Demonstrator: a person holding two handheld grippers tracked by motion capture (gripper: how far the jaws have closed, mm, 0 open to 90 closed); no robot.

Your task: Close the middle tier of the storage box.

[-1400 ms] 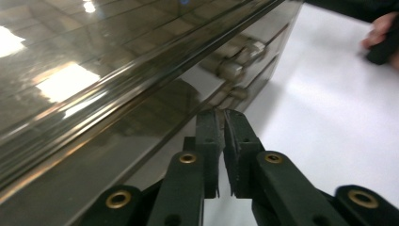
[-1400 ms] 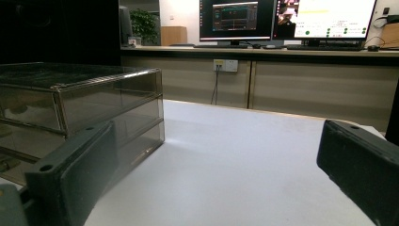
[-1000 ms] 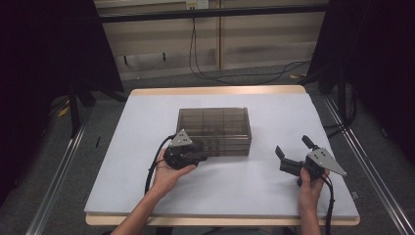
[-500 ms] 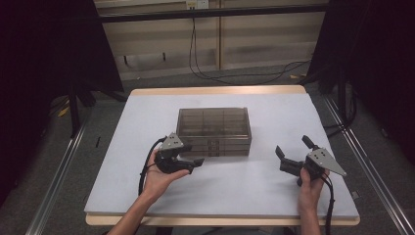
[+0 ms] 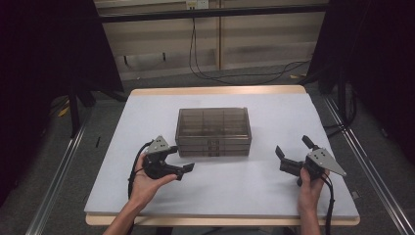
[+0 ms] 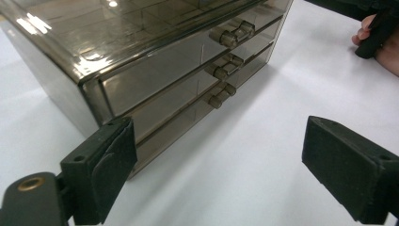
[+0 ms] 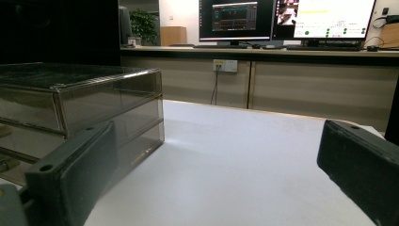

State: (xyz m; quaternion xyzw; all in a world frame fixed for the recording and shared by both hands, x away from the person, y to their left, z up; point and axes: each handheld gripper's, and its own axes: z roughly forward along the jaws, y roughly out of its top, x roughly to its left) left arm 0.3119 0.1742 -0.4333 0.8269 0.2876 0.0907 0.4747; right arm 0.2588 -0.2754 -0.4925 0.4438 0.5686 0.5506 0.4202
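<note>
A smoky clear plastic drawer cabinet (image 5: 213, 131) stands mid-table with three shut drawers facing the person. In the left gripper view the cabinet (image 6: 155, 70) shows its three drawer handles (image 6: 221, 70) stacked one above another. My left gripper (image 5: 180, 159) hovers open just off the cabinet's front left corner, nothing between its jaws. My right gripper (image 5: 292, 149) is open too, held to the right of the cabinet and apart from it. The cabinet's side (image 7: 84, 117) appears at the left in the right gripper view.
The white table top (image 5: 274, 112) has bare room on all sides of the cabinet. Its wooden edge (image 5: 215, 220) runs along the front. Cables hang behind the table, and a desk with monitors (image 7: 282, 19) stands beyond it.
My left gripper has drawn back from the cabinet's front, down and to the left. The right gripper has stayed where it was.
</note>
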